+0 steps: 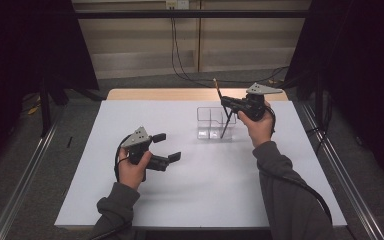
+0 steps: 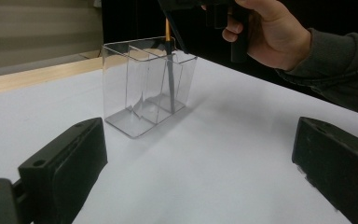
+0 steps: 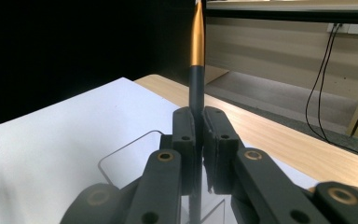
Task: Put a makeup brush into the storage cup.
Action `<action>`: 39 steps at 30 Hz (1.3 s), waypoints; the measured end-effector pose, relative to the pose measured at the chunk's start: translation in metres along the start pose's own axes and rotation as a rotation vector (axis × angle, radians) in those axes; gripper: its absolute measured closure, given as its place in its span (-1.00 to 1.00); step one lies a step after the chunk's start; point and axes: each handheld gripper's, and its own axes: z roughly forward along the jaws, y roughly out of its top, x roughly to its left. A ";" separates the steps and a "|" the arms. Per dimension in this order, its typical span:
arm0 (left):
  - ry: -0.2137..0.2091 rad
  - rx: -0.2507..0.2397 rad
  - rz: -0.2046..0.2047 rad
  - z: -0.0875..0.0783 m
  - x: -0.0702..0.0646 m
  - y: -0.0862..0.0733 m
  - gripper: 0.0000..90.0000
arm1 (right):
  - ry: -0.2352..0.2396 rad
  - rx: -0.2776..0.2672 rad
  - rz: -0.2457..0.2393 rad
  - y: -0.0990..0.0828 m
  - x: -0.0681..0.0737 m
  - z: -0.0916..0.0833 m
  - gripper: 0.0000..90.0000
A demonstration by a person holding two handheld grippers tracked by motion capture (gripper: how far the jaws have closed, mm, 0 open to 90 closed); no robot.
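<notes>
No brand, label or writing is legible on any item. In the high view, right of centre, the right hand-held gripper (image 1: 226, 103) is clamped tight on a thin brush (image 1: 224, 116) w/ dark shaft and orange upper end; the brush slants down into a clear plastic organizer (image 1: 209, 123) that stands on the white bench (image 1: 200, 200) in the upper-middle of the frame. The right gripper view shows the jaws pressed together on the dark shaft, orange tip (image 3: 197, 35) rising to the top edge, where its end is cut off. The left gripper view shows the brush's lower part inside one of the organizer's (image 2: 135, 88) compartments; which one can't be told through the clear walls, and whether its end touches the bottom is unclear.

The left hand-held gripper (image 1: 167, 147), left of centre in the high view, is wide open w/ nothing between its jaws, well apart from the organizer.

Around: dark curtains at both sides, cables (image 1: 180, 55) hanging down the back wall to the floor, metal rails (image 1: 25, 170) beside the bench. Both grey sleeves are cut off at the bottom edge.
</notes>
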 end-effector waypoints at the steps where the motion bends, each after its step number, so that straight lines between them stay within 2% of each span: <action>1: 0.003 -0.002 0.000 0.000 0.000 0.000 -0.94 | 0.005 0.000 -0.002 -0.001 -0.001 0.000 0.86; 11: -0.009 -0.004 0.003 0.000 0.001 0.000 -0.94 | -0.010 -0.001 0.006 -0.004 -0.005 -0.002 0.86; 28: 0.000 -0.002 0.000 0.000 0.000 0.000 -0.94 | -0.013 0.002 0.001 -0.009 -0.006 -0.002 0.86; 29: -0.011 -0.004 0.004 0.000 0.001 0.000 -0.94 | -0.013 0.005 -0.002 -0.009 -0.006 -0.002 0.86; 39: 0.001 -0.001 0.004 0.001 0.001 0.000 -0.94 | -0.013 0.005 0.004 -0.011 -0.006 -0.003 0.86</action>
